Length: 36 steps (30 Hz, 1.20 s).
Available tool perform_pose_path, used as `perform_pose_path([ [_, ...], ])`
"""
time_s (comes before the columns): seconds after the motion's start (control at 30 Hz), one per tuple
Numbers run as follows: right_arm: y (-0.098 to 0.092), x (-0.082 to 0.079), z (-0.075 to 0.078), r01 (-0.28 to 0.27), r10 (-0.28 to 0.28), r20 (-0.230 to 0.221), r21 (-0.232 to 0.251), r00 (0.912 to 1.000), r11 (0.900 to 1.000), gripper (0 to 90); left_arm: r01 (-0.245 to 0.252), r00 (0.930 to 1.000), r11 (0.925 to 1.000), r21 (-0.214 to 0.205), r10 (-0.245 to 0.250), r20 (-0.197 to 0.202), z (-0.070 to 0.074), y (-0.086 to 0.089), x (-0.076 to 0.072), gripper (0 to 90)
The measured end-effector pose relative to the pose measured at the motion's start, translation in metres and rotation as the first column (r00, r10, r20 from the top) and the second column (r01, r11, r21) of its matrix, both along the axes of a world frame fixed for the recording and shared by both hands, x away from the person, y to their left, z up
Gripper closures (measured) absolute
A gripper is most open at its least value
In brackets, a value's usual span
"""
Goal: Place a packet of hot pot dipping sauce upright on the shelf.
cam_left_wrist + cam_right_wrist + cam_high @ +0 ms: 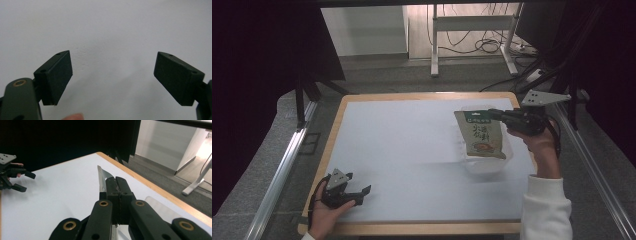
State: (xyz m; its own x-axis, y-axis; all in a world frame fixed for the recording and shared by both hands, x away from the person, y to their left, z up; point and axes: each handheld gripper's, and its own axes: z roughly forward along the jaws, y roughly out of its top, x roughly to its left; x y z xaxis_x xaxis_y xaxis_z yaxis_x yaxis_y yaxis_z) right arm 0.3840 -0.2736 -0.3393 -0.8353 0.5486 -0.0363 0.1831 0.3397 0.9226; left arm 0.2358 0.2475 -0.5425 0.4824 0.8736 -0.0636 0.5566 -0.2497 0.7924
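Green-topped tan food pouch [481, 134], printed dish picture, hanging upright

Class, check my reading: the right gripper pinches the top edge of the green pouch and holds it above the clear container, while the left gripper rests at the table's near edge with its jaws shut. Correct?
One slip: the left gripper is open, its jaws standing wide apart with nothing between them, as the left gripper view shows. The rest holds: the right gripper pinches the green pouch above the clear container.

A pale grey-blue tabletop with a light wooden rim [377, 96] fills the frame's middle, flanked by silver metal rails [279, 172], with a white metal desk frame [472, 24] and tangled black cables [486, 46] along the upper edge.
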Motion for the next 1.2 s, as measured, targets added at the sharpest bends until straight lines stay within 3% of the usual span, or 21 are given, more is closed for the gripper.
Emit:
perform_pose_path([
  [0.27, -0.005, 0.009, -0.012, 0.03, -0.031, -0.035, -0.022, 0.9989, 0.9993, 89.8, -0.002, 1.0, 1.0, -0.004, 0.002, -0.001, 0.0, 0.0, 0.0, 15.4],
  [0.57, -0.004, 0.014, -0.021, 0.062, -0.067, -0.054, -0.096, 0.9963, 0.9934, 89.6, 0.0, 1.0, 1.0, -0.005, 0.0, -0.001, 0.0, 0.0, 0.0, 15.4],
  [0.77, 0.001, 0.018, -0.028, 0.083, -0.098, -0.081, -0.168, 0.9919, 0.9823, 89.4, 0.0, 1.0, 1.0, -0.006, 0.0, -0.001, 0.0, 0.0, 0.0, 15.4],
  [0.93, 0.002, 0.02, -0.031, 0.108, -0.128, -0.093, -0.192, 0.9875, 0.9754, 88.8, 0.003, 1.0, 1.0, -0.003, -0.003, -0.003, 0.0, 0.0, 0.0, 15.4],
  [1.03, 0.001, 0.02, -0.032, 0.142, -0.162, -0.08, -0.217, 0.9834, 0.9658, 83.5, 0.005, 1.0, 1.0, -0.002, -0.005, -0.004, 0.0, -0.001, 0.0, 15.4],
  [1.2, 0.003, 0.015, -0.027, 0.161, -0.175, -0.048, -0.211, 0.9834, 0.9642, 69.7, 0.003, 1.0, 1.0, -0.003, -0.003, -0.004, 0.0, -0.001, 0.0, 15.4],
])
